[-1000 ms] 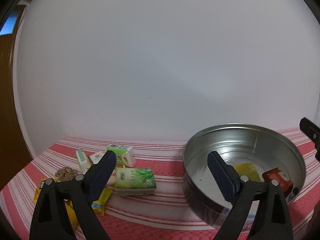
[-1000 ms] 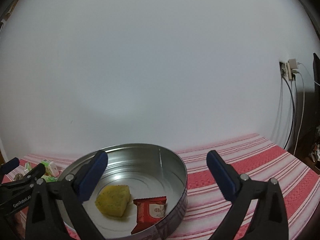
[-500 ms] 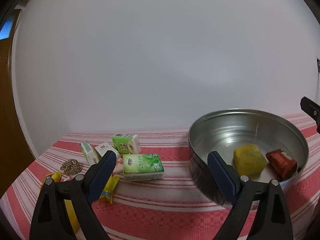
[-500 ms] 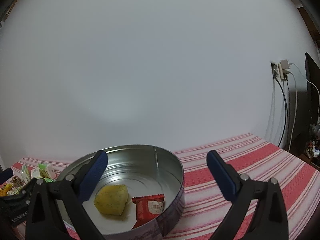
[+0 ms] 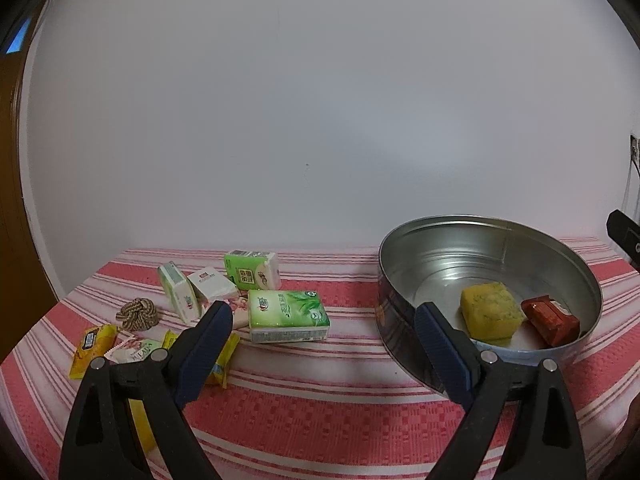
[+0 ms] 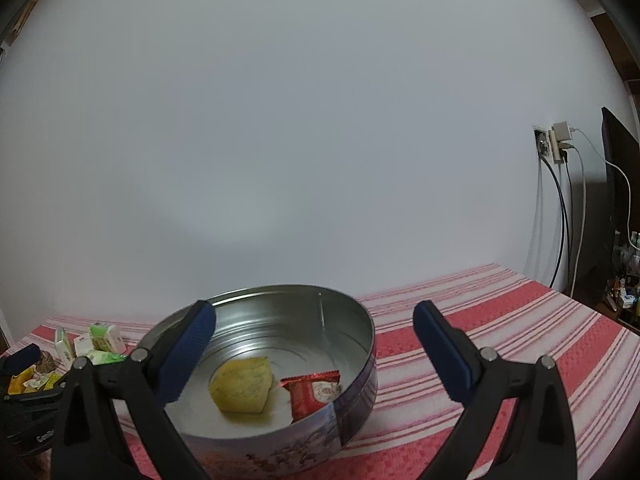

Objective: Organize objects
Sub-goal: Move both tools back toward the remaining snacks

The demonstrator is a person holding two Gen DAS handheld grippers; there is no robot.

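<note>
A round metal tin stands on the red striped cloth at the right; it holds a yellow sponge-like block and a red packet. The tin, block and packet also show in the right wrist view. A green tissue pack lies left of the tin among several small packs, a rope knot and yellow wrappers. My left gripper is open and empty above the cloth between pile and tin. My right gripper is open and empty over the tin.
A white wall runs close behind the table. A wall socket with plugs and cables and a dark screen edge stand at the far right. A brown door is at the left. Bare striped cloth lies right of the tin.
The left view has risen and pulled back, so the pile and tin now sit lower and the tin's contents show fully. The right view has shifted slightly; both grippers stay open.
</note>
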